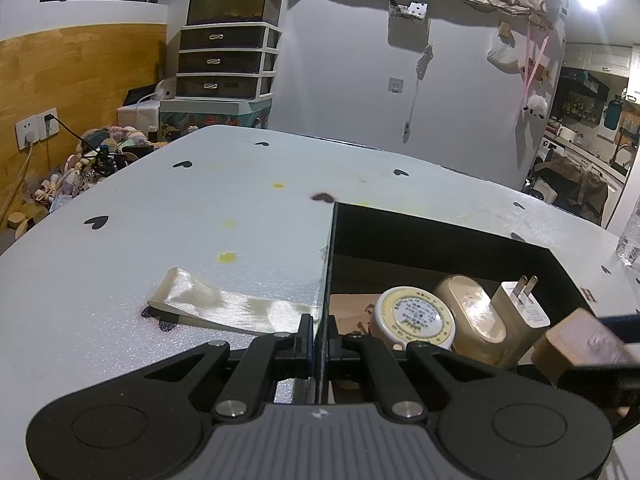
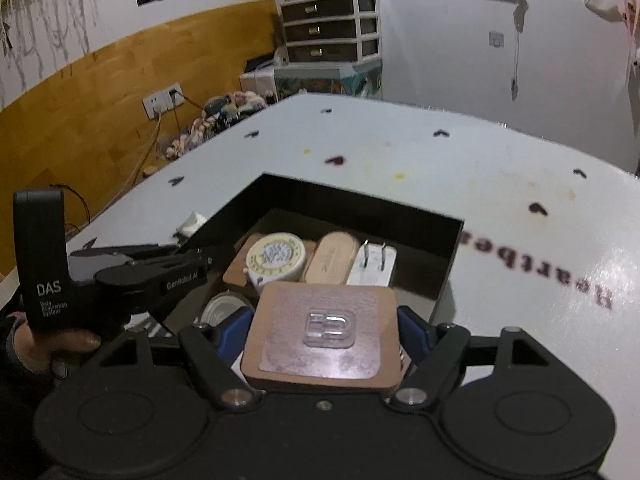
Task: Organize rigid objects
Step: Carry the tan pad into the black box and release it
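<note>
Box (image 2: 448, 256) already has three bits in; right tongs (image 2: 324, 340) gripping the hook card (image 2: 320, 332) over it, left tongs (image 1: 320, 344) pinching the wall.

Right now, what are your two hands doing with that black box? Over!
Left tool clamped on black box wall. Right tool shut on brown square block, above box. Tape measure, charger plug already inside. Nothing blocking.

Left gripper (image 1: 320, 344): matte black linkage arms, silver round-head screws at pivots, ribbed grey body plate, round embossed discs either side. Right gripper (image 2: 326, 330): same black linkage and screws, blue pads (image 2: 412, 326) inside fingertips. White "DAS" and "GenRobot AI" lettering on left unit. Bare-skinned hand (image 2: 66, 344), dark sleeve behind.
</note>
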`<state>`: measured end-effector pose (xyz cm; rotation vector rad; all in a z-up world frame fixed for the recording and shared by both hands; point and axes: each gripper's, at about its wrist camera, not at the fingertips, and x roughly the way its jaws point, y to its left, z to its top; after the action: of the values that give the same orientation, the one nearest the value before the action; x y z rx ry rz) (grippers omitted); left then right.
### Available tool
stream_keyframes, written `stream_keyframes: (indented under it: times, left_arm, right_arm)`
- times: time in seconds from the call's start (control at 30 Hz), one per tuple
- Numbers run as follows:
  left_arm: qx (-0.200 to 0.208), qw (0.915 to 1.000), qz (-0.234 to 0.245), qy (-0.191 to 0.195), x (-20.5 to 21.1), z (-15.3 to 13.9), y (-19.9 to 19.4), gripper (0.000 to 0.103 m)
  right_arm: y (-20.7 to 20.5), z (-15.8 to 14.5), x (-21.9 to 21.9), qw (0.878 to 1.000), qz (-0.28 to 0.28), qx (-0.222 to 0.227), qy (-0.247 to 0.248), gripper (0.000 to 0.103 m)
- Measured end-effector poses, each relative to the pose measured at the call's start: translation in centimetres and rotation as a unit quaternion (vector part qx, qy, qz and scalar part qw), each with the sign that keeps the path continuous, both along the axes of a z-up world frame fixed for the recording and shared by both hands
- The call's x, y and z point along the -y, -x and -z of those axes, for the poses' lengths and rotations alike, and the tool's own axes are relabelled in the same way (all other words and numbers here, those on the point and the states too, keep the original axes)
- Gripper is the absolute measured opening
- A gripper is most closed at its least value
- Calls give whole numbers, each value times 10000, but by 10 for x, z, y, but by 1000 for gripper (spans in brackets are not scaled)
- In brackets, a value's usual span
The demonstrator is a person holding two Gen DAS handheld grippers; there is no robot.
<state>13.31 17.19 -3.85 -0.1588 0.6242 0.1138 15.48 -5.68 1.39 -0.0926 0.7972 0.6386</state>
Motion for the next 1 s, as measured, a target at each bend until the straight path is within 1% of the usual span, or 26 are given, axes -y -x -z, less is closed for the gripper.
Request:
stream_keyframes:
  times: [0.1,0.33,0.87,1.0]
  left_arm:
    - [4,10000,7,6,0,0,0,4]
    - [7,10000,9,11,1,0,-1,4]
    - [3,10000,10,10,0,0,0,4]
    - [5,10000,10,14,0,0,0,4]
  right_arm:
    - [-2,4,-3,9999,20,-123,64,78]
    - [-2,6,-6,9997,74,-200,156,78]
    - [0,4,-4,9998,69,-196,72,79]
    - [4,1,0,9999,73,-115,8,81]
